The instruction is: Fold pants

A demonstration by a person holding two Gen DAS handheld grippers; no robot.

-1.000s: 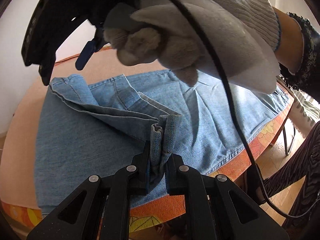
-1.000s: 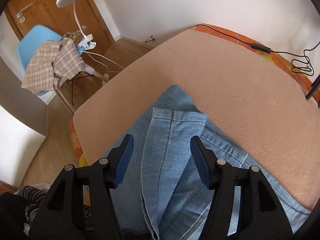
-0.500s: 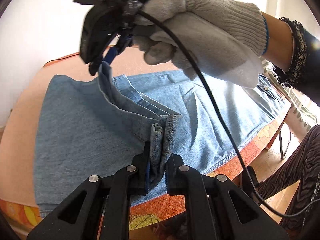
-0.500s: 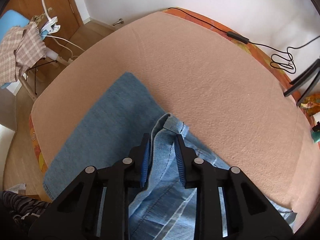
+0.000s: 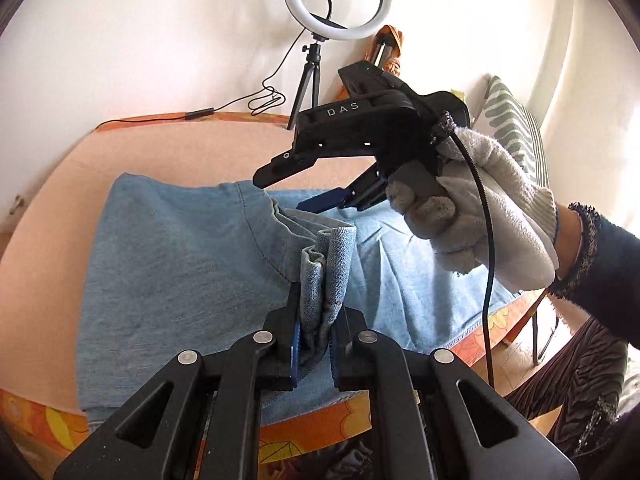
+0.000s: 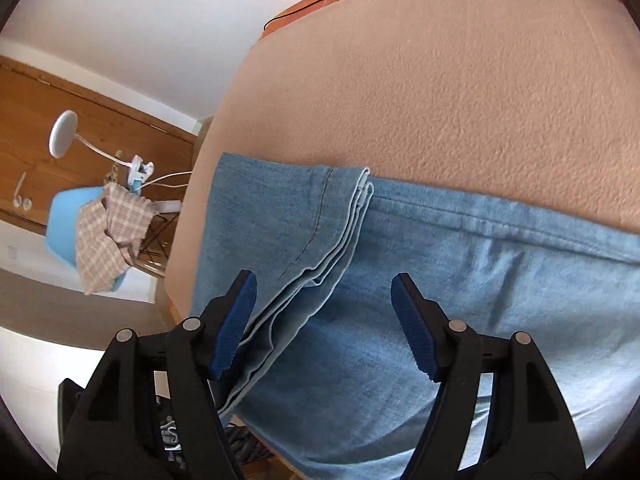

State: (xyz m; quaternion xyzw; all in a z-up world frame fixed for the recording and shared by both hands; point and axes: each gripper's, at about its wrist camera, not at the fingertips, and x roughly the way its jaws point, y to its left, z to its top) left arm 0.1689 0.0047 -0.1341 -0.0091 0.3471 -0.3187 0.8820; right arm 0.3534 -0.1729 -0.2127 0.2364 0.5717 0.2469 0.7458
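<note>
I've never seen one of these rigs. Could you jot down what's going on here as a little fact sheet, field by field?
Garment: light blue jeans, partly folded
Surface: table under a peach cloth
Left tool: shut on the jeans' bunched hem
Right tool: open, above the jeans, holding nothing
Holder: white-gloved hand grips the right tool
Background: ring light on a tripod; blue chair with a checked cloth

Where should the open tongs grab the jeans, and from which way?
Grab the stacked hems at the folded leg's end. Their loose edges face the right tongs, so slide in from that open side. The left tongs already pinch the other corner of the jeans.
</note>
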